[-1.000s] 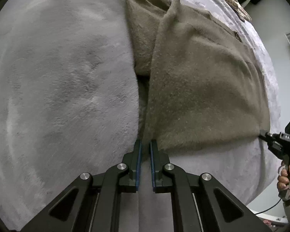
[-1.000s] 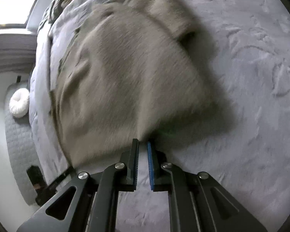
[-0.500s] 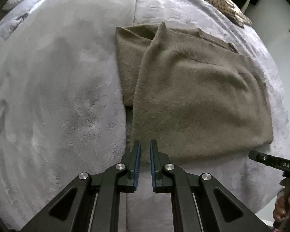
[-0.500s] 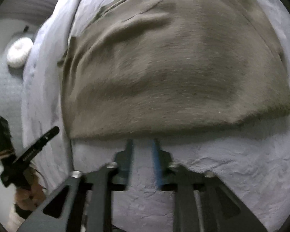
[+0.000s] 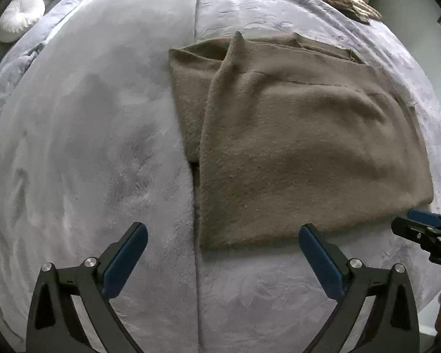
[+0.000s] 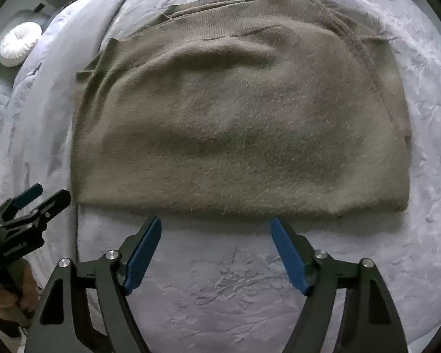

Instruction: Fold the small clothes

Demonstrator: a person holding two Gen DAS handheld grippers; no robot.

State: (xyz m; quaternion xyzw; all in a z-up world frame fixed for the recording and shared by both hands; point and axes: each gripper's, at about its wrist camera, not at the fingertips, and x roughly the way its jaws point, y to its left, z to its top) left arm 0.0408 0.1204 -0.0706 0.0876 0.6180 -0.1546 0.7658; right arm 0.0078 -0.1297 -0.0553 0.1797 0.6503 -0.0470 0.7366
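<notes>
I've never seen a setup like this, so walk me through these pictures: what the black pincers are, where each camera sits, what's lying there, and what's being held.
No robot arm here: a person holds a two-finger tool in each hand, with a camera on each looking along its fingers. One view shows the left gripper, the other the right gripper; each also glimpses the other tool at its edge. A brown knitted garment, folded, lies on a grey blanket. Both sets of jaws are opening, with nothing between them; the garment lies free.
</notes>
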